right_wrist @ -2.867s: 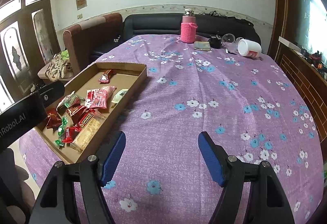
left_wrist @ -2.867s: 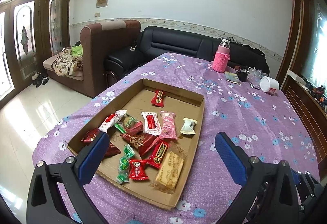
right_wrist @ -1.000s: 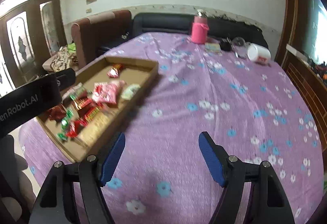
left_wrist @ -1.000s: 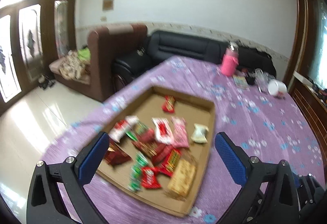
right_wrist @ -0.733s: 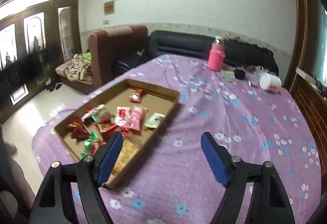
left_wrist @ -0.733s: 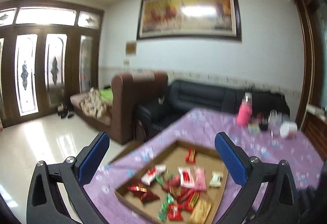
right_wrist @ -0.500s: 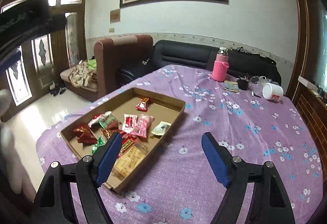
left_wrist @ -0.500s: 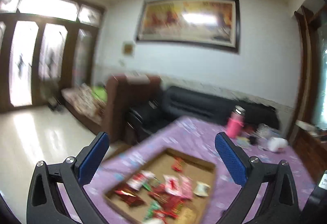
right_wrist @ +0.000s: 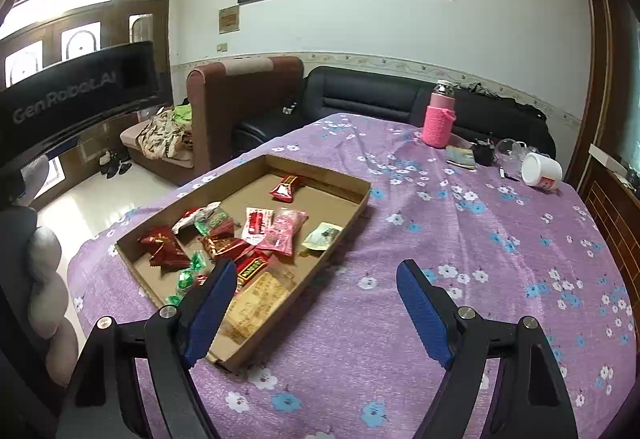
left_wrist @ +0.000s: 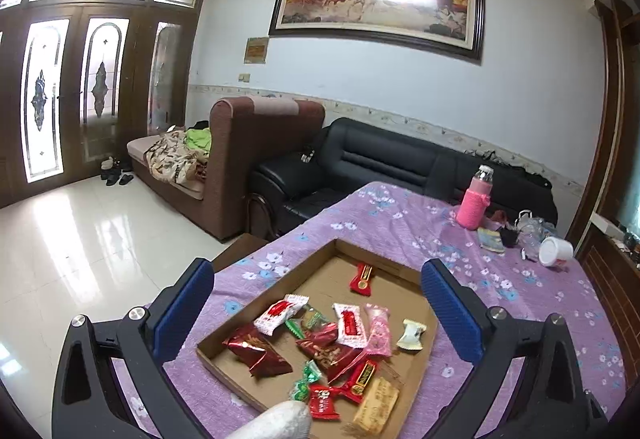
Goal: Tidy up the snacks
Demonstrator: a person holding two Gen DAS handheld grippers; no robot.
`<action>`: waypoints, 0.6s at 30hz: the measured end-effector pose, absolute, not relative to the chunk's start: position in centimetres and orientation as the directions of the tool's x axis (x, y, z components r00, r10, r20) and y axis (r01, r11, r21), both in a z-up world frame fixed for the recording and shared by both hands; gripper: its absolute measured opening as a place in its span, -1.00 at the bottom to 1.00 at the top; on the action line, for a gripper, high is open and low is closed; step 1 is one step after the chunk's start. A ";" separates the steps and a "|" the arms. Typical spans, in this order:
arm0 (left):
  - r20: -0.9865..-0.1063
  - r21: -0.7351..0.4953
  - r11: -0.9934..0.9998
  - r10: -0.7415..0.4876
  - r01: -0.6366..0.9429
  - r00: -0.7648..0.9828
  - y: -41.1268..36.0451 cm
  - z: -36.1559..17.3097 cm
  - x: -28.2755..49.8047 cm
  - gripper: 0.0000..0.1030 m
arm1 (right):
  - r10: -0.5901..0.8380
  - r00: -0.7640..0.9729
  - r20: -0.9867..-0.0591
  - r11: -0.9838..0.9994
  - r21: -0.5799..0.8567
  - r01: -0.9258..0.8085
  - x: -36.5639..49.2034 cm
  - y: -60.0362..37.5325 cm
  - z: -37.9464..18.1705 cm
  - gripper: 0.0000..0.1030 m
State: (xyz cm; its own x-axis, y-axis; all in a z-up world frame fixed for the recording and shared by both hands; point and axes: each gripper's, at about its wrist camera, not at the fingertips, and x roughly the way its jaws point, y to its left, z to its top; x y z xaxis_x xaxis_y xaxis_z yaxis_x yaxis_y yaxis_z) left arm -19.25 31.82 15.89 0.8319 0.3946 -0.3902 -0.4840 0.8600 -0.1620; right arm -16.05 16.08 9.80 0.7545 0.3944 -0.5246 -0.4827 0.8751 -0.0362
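A shallow cardboard tray (left_wrist: 424, 371) (right_wrist: 348, 217) lies on the desk (left_wrist: 520, 303) (right_wrist: 480, 239), which wears a purple flowered cloth, and it holds all the snacks loose in a single layer. Seen from the left gripper (left_wrist: 320, 305), the tray sits between and below the jaws: a red sachet (left_wrist: 362, 279) lies alone toward the far wall, while a white-and-red packet (left_wrist: 280, 314), a pink packet (left_wrist: 378, 331), a cream-wrapped sweet (left_wrist: 411, 335), a dark red foil pack (left_wrist: 256, 353), green candies (left_wrist: 306, 383) and a tan biscuit pack (left_wrist: 376, 405) crowd the near half. The left jaws stand wide apart, holding nothing and touching nothing, well above the tray. The right gripper (right_wrist: 316, 309) is likewise spread wide and empty; its left finger overlaps the tray's near corner in view beside the biscuit pack (right_wrist: 256, 303), and its right finger hangs over bare cloth. Whether that left finger touches the cardboard cannot be told. Beyond the right jaws, the cloth runs open to the far edge, where a pink bottle (right_wrist: 439, 119), a white cup (right_wrist: 541, 169) on its side and small clutter stand well apart from the tray. The tray's left wall lies near the desk's left edge.
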 end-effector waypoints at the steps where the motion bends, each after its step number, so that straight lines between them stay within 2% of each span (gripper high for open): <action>1: -0.408 -0.164 0.860 0.386 -0.482 0.827 32.0 15.7 -18.7 1.00 | 0.397 0.754 -0.523 0.871 -0.045 -0.490 -16.2 16.3 9.8 0.66; 7: -0.540 -0.135 0.836 0.387 -0.531 0.747 33.1 13.5 -16.8 1.00 | 0.386 0.752 -0.535 0.855 -0.100 -0.509 -16.7 17.5 9.3 0.66; 18: -0.640 -0.121 0.830 0.354 -0.545 0.682 33.8 11.1 -15.6 1.00 | 0.361 0.730 -0.580 0.864 -0.085 -0.496 -15.8 17.2 8.2 0.66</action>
